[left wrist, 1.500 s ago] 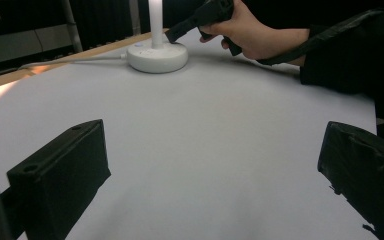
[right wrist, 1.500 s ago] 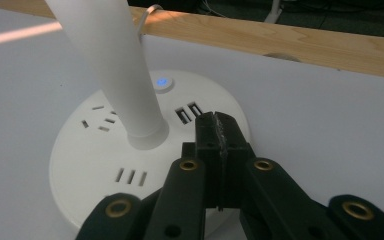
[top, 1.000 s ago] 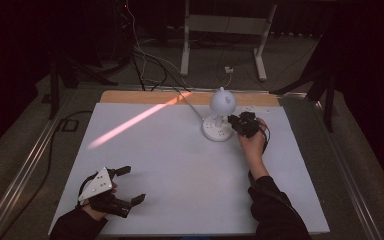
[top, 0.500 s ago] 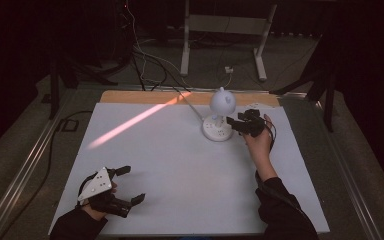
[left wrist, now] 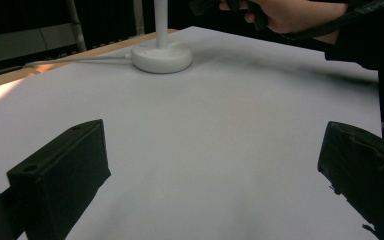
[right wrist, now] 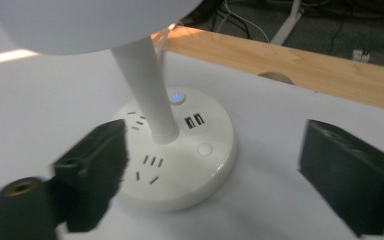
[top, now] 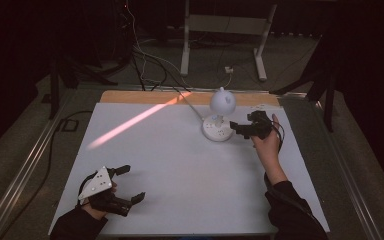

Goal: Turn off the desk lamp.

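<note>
A white desk lamp stands at the back right of the table, with a round head (top: 222, 101) and a round base (top: 217, 131). The base (right wrist: 180, 165) carries socket slots, two USB ports (right wrist: 195, 120), a blue-lit button (right wrist: 178, 96) and a plain round button (right wrist: 205, 148). My right gripper (top: 236, 129) hovers just right of the base. Its jaws have just been opening and now stand open, pressing on nothing (right wrist: 220, 150). My left gripper (top: 132, 183) rests open at the near left, nothing between its jaws (left wrist: 212, 145).
The white table top (top: 190, 190) has a wooden strip (top: 130, 96) along its back edge. An orange streak of light (top: 135, 121) crosses the back left. The lamp's cord (top: 192, 105) runs off the back. Cables and a metal stand (top: 222, 30) lie on the floor beyond.
The right gripper's jaws have opened, and the hand has drawn back slightly to the right and upward from the lamp base. The left gripper has stayed put.
</note>
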Demonstrator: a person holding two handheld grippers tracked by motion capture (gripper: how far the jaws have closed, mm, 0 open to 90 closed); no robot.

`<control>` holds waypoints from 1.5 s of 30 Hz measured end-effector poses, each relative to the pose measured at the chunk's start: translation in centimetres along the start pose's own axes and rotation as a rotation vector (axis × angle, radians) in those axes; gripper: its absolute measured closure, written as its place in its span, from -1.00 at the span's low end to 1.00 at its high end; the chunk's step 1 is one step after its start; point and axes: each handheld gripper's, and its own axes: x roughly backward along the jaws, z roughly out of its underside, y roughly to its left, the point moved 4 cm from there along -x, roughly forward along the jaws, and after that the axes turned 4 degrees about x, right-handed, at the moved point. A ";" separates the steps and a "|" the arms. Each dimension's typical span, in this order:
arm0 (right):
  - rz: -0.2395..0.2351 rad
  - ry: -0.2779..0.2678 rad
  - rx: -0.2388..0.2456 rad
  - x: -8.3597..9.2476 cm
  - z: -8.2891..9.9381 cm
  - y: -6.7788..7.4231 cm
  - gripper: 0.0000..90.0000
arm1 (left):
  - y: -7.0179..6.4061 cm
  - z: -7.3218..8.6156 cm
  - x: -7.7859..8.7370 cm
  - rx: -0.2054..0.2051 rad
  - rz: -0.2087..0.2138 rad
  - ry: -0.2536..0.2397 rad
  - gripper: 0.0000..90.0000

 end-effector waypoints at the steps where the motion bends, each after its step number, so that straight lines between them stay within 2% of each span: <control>1: -0.004 0.000 0.007 0.2 0.1 0.0 -0.95 | 0.0 0.0 0.1 0.000 0.000 0.000 -0.99; 4: -0.052 -0.015 0.014 1.1 0.4 0.3 -1.00 | -0.1 0.0 0.2 0.001 -0.001 -0.005 -0.99; 7: -0.073 -0.050 0.038 2.0 1.0 0.8 -1.00 | -0.2 0.1 0.3 -0.005 0.000 0.000 -0.99; 15: -0.127 -0.034 0.045 4.2 2.9 2.3 -1.00 | -0.3 0.0 0.4 -0.006 0.001 -0.008 -0.99; 21: -0.142 -0.016 0.061 5.5 4.6 3.6 -1.00 | -0.3 0.0 0.3 -0.008 0.005 -0.004 -0.99; 26: -0.136 0.007 0.077 6.4 6.2 4.3 -1.00 | -0.2 0.0 0.4 -0.005 0.004 -0.008 -0.99; 29: -0.121 0.029 0.111 6.8 7.3 4.6 -1.00 | -0.3 0.0 0.4 -0.009 0.005 -0.008 -0.99; 32: -0.128 0.037 0.122 7.2 8.2 4.9 -1.00 | -0.3 0.0 0.4 -0.009 0.007 -0.007 -0.99; 37: -0.137 0.022 0.121 8.2 9.5 5.6 -1.00 | -0.3 0.0 0.4 -0.009 0.008 -0.006 -0.99; 41: -0.127 0.049 0.164 8.7 10.5 6.1 -1.00 | -0.3 0.0 0.4 -0.014 0.008 -0.006 -0.99; 45: -0.143 0.050 0.145 9.1 11.2 6.4 -1.00 | -0.3 0.0 0.4 -0.015 0.007 -0.003 -0.99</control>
